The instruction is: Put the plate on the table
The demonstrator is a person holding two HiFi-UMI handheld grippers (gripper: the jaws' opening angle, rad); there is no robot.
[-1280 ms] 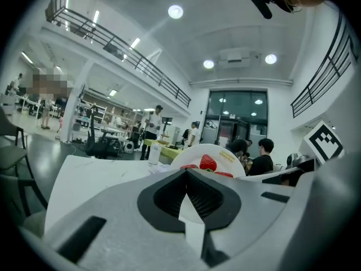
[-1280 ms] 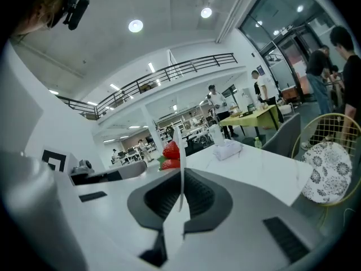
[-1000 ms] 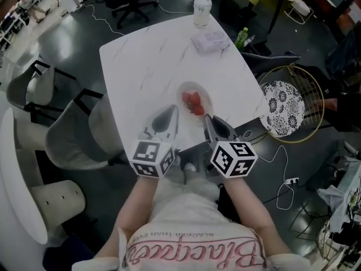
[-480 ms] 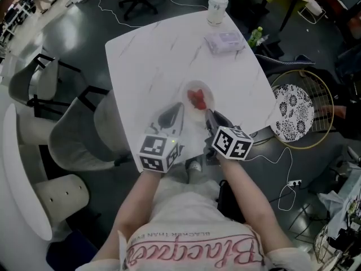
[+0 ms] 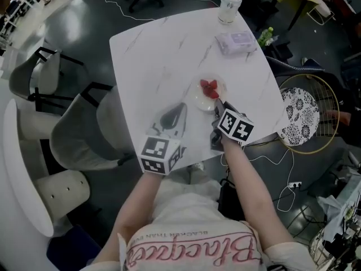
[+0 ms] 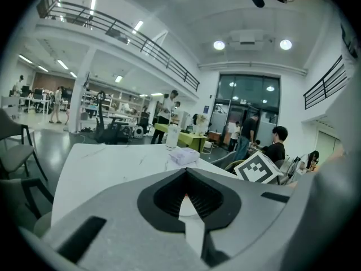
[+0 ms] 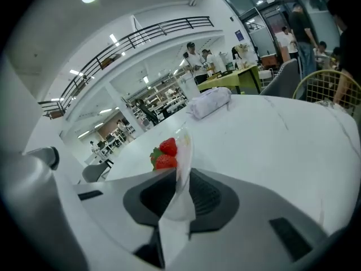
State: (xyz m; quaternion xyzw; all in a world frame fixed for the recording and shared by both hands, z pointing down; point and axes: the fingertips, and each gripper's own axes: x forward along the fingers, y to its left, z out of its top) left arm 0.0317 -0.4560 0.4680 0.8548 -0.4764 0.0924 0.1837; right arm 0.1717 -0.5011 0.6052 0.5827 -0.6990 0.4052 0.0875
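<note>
A clear plate with strawberries lies on the white marble table, right of its middle. My right gripper reaches it from the near side, with the plate's near rim between its jaws. The jaws are opening, though the pads still look pressed to the rim. Red strawberries show just past the jaws. My left gripper hangs over the table's near part, left of the plate, shut and holding nothing; in its own view the left gripper shows both tips meeting.
At the table's far corner stand a lidded cup and a tissue pack. Grey chairs sit to the left. A wire basket with a patterned cushion stands at the right, with cables on the floor.
The right gripper has carried the plate forward and to the right, further onto the table. The left gripper has stayed near the table's front edge.
</note>
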